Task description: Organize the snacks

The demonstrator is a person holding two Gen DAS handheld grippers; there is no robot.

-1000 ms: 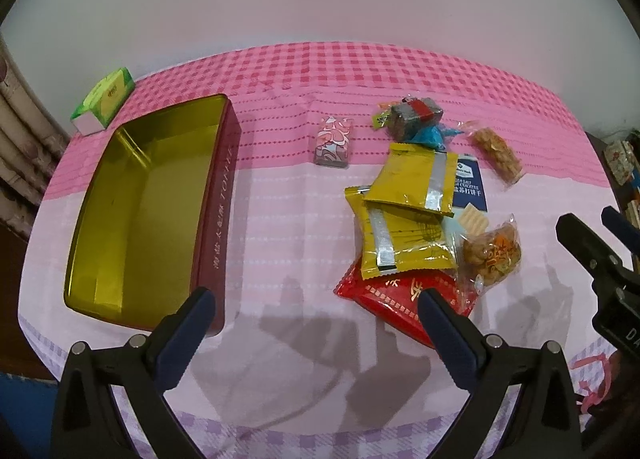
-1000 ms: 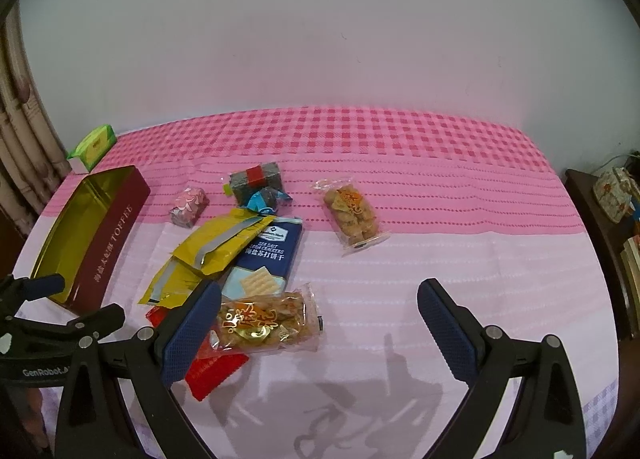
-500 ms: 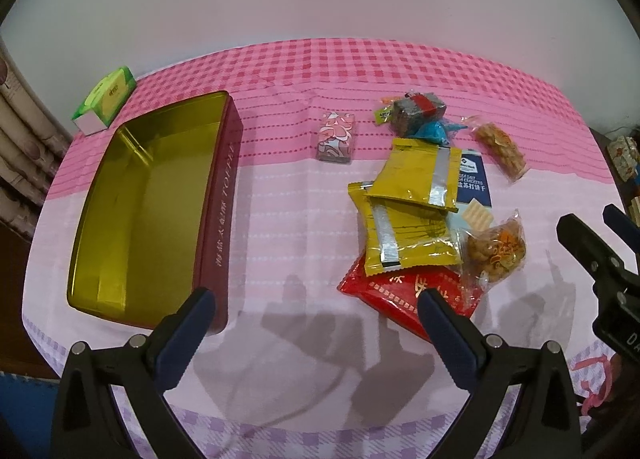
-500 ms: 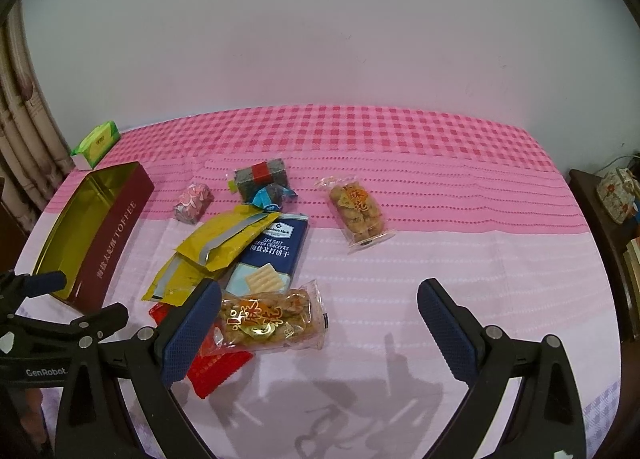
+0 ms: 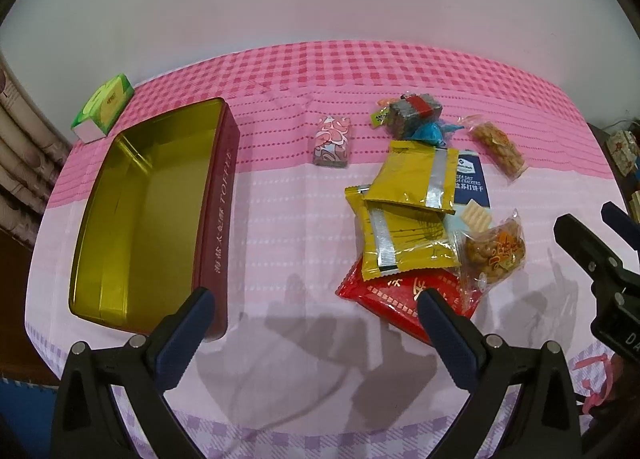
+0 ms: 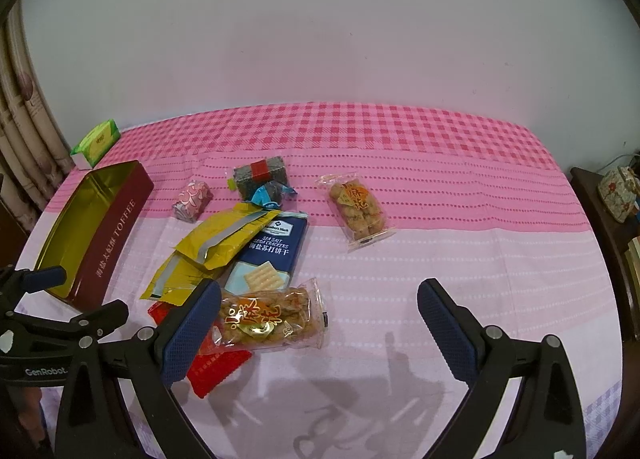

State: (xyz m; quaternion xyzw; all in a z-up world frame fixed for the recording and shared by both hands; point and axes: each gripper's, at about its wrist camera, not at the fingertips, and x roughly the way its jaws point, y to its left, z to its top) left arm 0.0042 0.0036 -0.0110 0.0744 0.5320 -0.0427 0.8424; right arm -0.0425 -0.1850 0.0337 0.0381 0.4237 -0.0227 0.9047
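Left wrist view: the toffee tin (image 5: 152, 219) is laid open beside the piled snacks (image 5: 416, 227) — ready for filling; both the left gripper (image 5: 316, 315) and right gripper (image 6: 320, 311) are held wide, empty, above the cloth.

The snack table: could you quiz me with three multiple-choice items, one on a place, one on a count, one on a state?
1. Where does the toffee tin sit relative to the snack pile?
A. left
B. right
C. on top

2. How many yellow packets are there?
A. one
B. two
C. four

3. What is the tin's state?
A. lidded
B. open and full
C. open and empty

Answers:
1 A, the left wrist view shows it left of the pile.
2 B, two overlap above the red packet.
3 C, its bare gold interior shows.
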